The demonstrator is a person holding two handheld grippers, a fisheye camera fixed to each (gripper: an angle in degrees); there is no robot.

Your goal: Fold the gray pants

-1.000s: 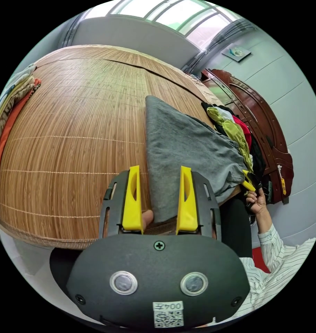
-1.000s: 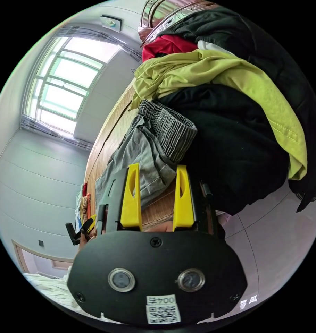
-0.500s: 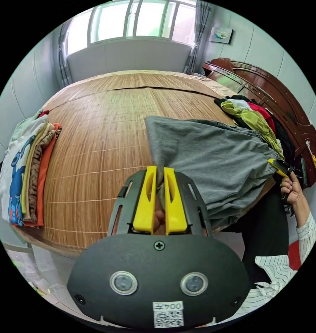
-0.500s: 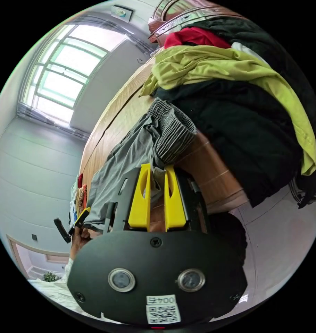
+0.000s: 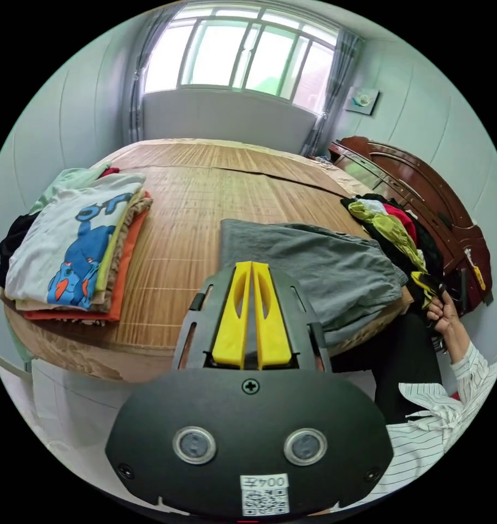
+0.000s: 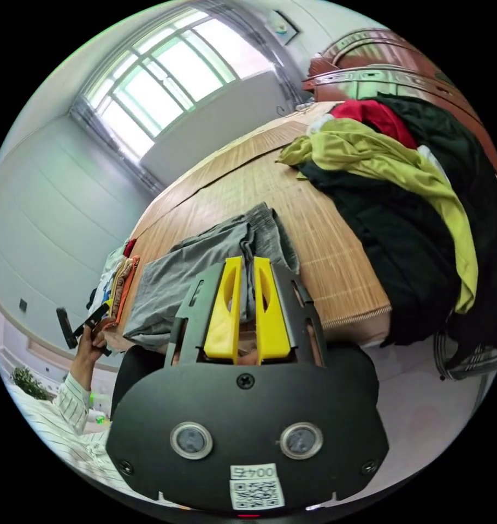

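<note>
On the far left of the bed (image 5: 205,180), a stack of folded clothes (image 5: 79,251) lies well apart from the gray pants (image 5: 314,262), which are spread flat on the bamboo mat near the bed's front edge. One second ago the left gripper (image 5: 251,305) was spread wide around the hem end of the pants; now its yellow jaws are pressed together on a thin fold of gray cloth. The right gripper (image 6: 246,305) changed in the same way: its jaws were apart beside the waistband and now pinch the cloth at the waistband end. Right of the pants, just beside them, lies the pile of unfolded clothes (image 6: 401,180). I judge that both ends are now held, so the pants can be lifted and folded over; the fold itself is not yet begun.
</note>
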